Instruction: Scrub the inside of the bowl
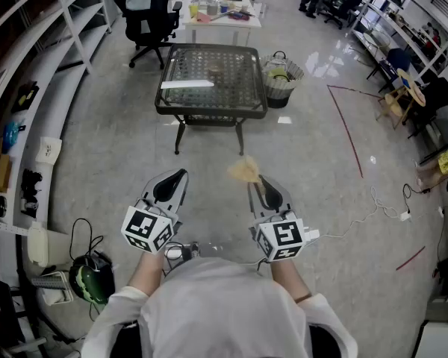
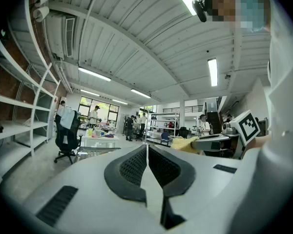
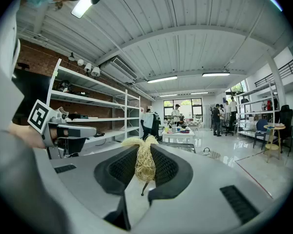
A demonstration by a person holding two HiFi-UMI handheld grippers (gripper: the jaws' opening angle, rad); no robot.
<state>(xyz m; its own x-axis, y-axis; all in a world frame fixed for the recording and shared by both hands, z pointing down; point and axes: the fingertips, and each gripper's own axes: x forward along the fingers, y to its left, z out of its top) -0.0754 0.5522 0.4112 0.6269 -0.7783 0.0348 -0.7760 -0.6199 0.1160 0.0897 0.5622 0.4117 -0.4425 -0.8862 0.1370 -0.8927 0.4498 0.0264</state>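
I hold both grippers at waist height, standing on the floor a few steps short of a glass-topped table (image 1: 239, 99). My right gripper (image 1: 260, 179) (image 3: 145, 146) is shut on a pale yellow fibrous scrubber (image 1: 244, 170) (image 3: 144, 162), whose tuft sticks out past the jaw tips. The scrubber (image 2: 184, 143) also shows off to the right in the left gripper view. My left gripper (image 1: 181, 174) (image 2: 146, 148) is shut with nothing between its jaws. I cannot make out a bowl in any view; only a flat white item (image 1: 187, 83) shows on the table top.
A woven basket (image 1: 280, 78) stands on the floor right of the table. Behind are an office chair (image 1: 153, 17) and a cluttered white table (image 1: 220, 13). Shelving (image 1: 56, 88) runs along the left. Red tape (image 1: 347, 129) and a cable (image 1: 373, 207) lie on the floor at right.
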